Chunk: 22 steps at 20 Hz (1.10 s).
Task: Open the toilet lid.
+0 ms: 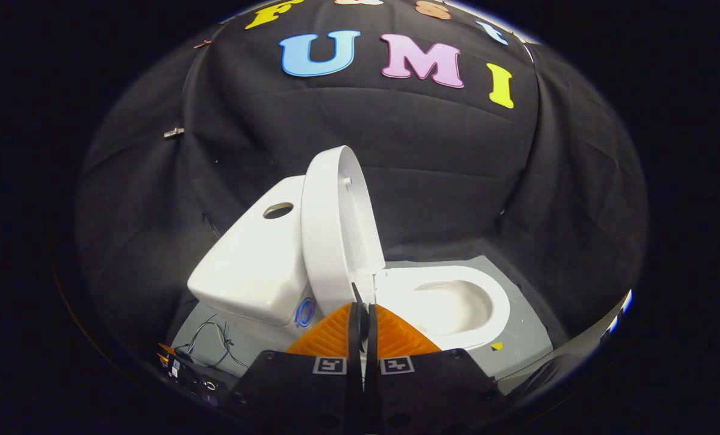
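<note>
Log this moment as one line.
lid: raised, upright by tank | bowl: open | gripper: fingers together, nothing held, near lid's lower edge

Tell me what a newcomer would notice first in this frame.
The white toilet lid stands raised nearly upright against the tank, just ahead of the gripper, whose fingers are closed together with nothing visibly between them. Beside the lid the open bowl lies exposed on a grey floor.

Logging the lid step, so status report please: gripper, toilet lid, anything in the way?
Gripper shut, holding nothing, tips just before the lid's lower edge. Toilet lid raised upright against the tank, bowl exposed. Nothing in the way.
</note>
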### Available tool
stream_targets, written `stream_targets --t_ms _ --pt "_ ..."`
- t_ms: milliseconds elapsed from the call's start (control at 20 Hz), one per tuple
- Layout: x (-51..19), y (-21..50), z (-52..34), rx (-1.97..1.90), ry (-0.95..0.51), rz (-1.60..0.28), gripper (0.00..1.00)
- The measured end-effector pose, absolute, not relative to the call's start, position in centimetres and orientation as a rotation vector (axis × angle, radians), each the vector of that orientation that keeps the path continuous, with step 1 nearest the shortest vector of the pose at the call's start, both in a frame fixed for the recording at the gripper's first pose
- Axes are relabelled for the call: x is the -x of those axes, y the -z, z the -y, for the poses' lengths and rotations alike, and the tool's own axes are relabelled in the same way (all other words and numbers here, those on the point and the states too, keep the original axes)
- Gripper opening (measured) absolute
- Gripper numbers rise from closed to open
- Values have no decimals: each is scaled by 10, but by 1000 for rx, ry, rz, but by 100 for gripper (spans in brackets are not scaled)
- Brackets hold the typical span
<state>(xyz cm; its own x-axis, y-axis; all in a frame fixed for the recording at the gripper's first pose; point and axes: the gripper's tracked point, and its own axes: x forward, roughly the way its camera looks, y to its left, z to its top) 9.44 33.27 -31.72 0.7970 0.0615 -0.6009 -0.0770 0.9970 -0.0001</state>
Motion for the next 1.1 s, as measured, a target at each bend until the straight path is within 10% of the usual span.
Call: stream_targets --t_ms 550,650,900,1100 --pt "-95 314 -339 68 -79 -577 10" --pt "-93 311 -338 87 -97 -563 20" --pt "-91 303 -335 99 -146 -557 100" --pt "-91 295 -333 98 -167 -548 99"
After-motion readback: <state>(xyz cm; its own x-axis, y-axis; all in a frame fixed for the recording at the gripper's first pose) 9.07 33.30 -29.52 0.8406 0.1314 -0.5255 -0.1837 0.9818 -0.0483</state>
